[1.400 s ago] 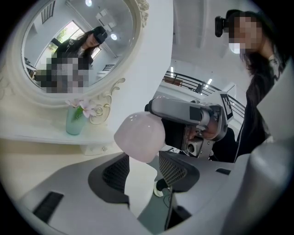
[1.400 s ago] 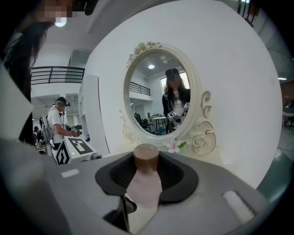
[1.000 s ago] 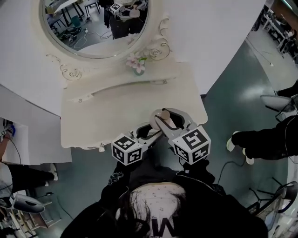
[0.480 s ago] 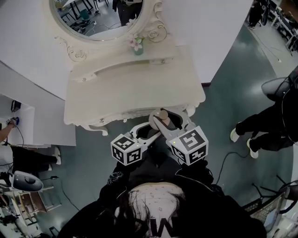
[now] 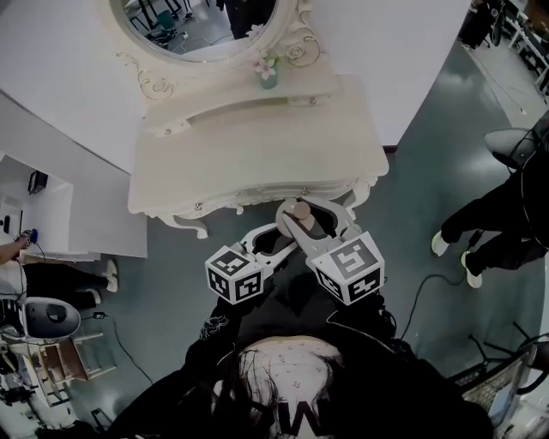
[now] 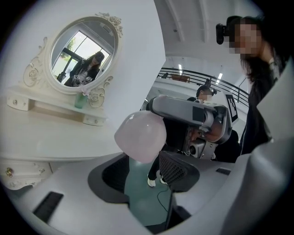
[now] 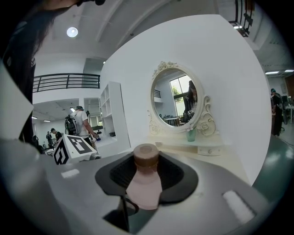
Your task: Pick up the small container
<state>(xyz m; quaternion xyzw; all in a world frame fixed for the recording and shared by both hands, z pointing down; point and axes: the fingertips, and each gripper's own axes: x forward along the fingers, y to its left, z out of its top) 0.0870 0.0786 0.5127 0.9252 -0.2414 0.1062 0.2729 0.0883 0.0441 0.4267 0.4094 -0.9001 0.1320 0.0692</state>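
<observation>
- Pink body, brown cap: the small container (image 7: pixel 144 183) stands upright between the pads of the right tongs (image 7: pixel 148 167), cap end pointing away from the camera.
- We read the right tongs as clamped on it. The pads sit against both sides of the body and nothing else supports it.
- From the head view, the small container (image 5: pixel 300 214) hangs in the air just off the front edge of the white worktop (image 5: pixel 257 154). It is not resting on it, and the green floor (image 5: pixel 412 171) lies below.
- Left tongs (image 6: pixel 144 172) stand wide, with only floor showing in the gap. The container's rounded pink base (image 6: pixel 140 136) sits just beyond and above their tips. We see no pad pressing on it.
- In the head view the left tongs (image 5: pixel 274 238) angle in towards the right tongs (image 5: pixel 309 210), tips close together.
- The worktop looks bare apart from a small vase (image 5: pixel 268 73) of flowers below the oval mirror (image 5: pixel 202 26), well apart from the container.
- A person (image 5: pixel 506 214) stands on the floor off to the right, clear of both tongs.
- Our judgement on progress: the pick-up itself looks done, with the container lifted and carried by one side only.
- What is left, as we judge it, is only to keep a steady grip. The smooth, tapering body could slip if the clamp eases.
</observation>
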